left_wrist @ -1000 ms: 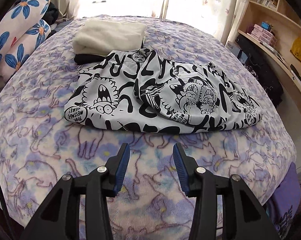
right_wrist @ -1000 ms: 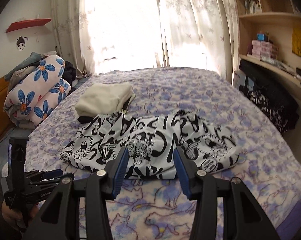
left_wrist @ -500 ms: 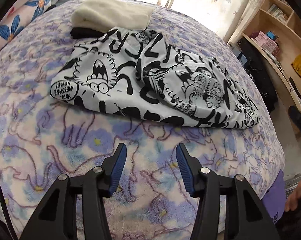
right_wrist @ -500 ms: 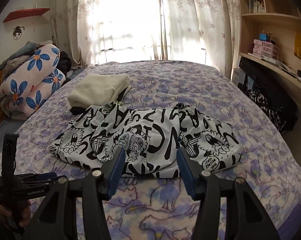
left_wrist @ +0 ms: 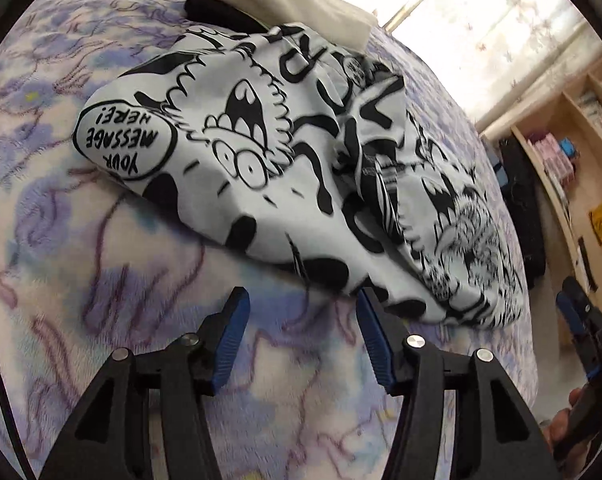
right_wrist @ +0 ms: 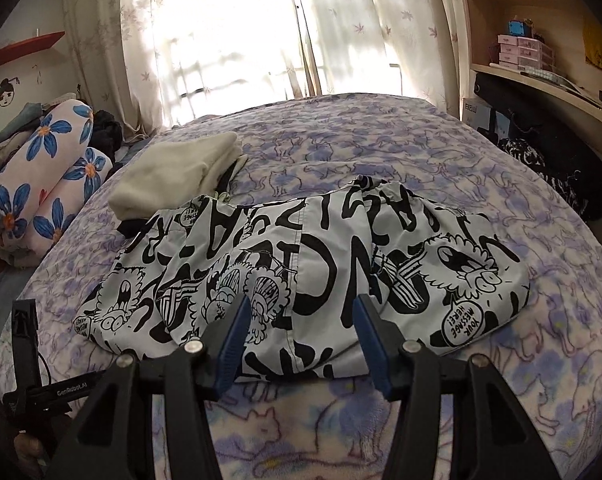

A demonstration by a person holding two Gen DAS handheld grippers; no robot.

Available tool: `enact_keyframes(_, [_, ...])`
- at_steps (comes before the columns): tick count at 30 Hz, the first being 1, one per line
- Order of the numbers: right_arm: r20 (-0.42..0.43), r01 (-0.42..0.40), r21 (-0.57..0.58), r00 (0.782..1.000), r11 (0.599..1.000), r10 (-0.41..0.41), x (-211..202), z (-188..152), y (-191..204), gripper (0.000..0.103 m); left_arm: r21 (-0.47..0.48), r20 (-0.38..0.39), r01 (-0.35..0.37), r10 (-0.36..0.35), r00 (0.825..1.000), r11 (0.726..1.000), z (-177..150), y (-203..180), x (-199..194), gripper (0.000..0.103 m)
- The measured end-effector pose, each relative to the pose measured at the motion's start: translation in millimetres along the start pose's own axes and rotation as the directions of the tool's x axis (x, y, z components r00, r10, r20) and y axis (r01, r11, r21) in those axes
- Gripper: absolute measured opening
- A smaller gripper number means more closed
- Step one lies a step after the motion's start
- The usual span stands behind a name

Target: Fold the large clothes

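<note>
Left wrist view is showing the black-and-white cartoon-print fabric garment (left_wrist: 301,184) lying rumpled across the middle of the frame on the fleecy purple cat-pattern bedspread (left_wrist: 101,320). The left gripper (left_wrist: 301,332) is opening its jaws, nothing between them, the garment's near hem just beyond the blue pads. In the right wrist view the right gripper (right_wrist: 299,340) is standing spread and empty over the near hem. That thin cloth is looking light, soft and floppy, likely to sag, so the hem corners are looking like the best hold. Overlapping folds are hiding its outline, and the cream folded cloth (right_wrist: 173,176) is covering something black.
</note>
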State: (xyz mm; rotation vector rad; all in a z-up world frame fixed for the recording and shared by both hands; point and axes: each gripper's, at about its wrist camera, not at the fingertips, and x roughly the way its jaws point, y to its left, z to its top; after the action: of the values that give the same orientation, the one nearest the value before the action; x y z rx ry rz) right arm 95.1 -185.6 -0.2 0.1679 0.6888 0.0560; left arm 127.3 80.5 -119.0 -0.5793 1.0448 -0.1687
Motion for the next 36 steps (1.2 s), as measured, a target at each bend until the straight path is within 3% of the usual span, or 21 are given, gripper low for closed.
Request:
enact_keyframes(14, [-0.027, -0.044, -0.029, 0.999, 0.999, 0.043, 43, 5, 16, 0.053, -0.094, 0.131, 0.024, -0.012, 0.991, 0.995, 62, 4, 42, 0.061])
enact_keyframes(16, [-0.025, -0.048, -0.046, 0.999, 0.998, 0.047, 48, 7, 19, 0.049, -0.097, 0.186, 0.039, -0.020, 0.982, 0.995, 67, 2, 40, 0.055])
enact_keyframes(18, [-0.027, -0.042, -0.073, 0.999, 0.996, 0.040, 56, 10, 24, 0.041, -0.091, 0.240, 0.013, 0.009, 0.971, 0.996, 73, 1, 37, 0.024])
enact_keyframes(20, [-0.028, -0.034, -0.102, 0.999, 0.994, 0.031, 67, 16, 30, 0.028, -0.064, 0.271, 0.008, 0.010, 0.963, 0.998, 75, -2, 32, 0.017])
enact_keyframes(21, [-0.026, -0.025, -0.120, 0.999, 0.992, 0.022, 74, 20, 33, 0.018, -0.048, 0.287, 0.000, 0.014, 0.958, 0.999, 75, -5, 31, 0.016])
enact_keyframes(23, [-0.007, -0.006, -0.147, 1.000, 0.989, 0.005, 86, 27, 39, 0.012, -0.011, 0.306, -0.032, 0.034, 0.951, 0.999, 72, -11, 26, 0.014])
enact_keyframes(27, [0.000, -0.010, -0.157, 1.000, 0.988, 0.010, 120, 34, 44, 0.012, 0.022, 0.330, -0.057, 0.047, 0.943, 0.998, 68, -16, 14, 0.013])
enact_keyframes(32, [-0.171, -0.018, -0.193, 0.985, 0.981, -0.015, 184, 1, 45, 0.011, 0.082, 0.362, -0.087, 0.051, 0.931, 0.993, 62, -27, 3, 0.012])
enact_keyframes(36, [-0.171, -0.020, -0.201, 0.985, 0.979, -0.015, 183, -3, 44, 0.011, 0.137, 0.400, -0.120, 0.056, 0.915, 0.983, 56, -41, -6, 0.011])
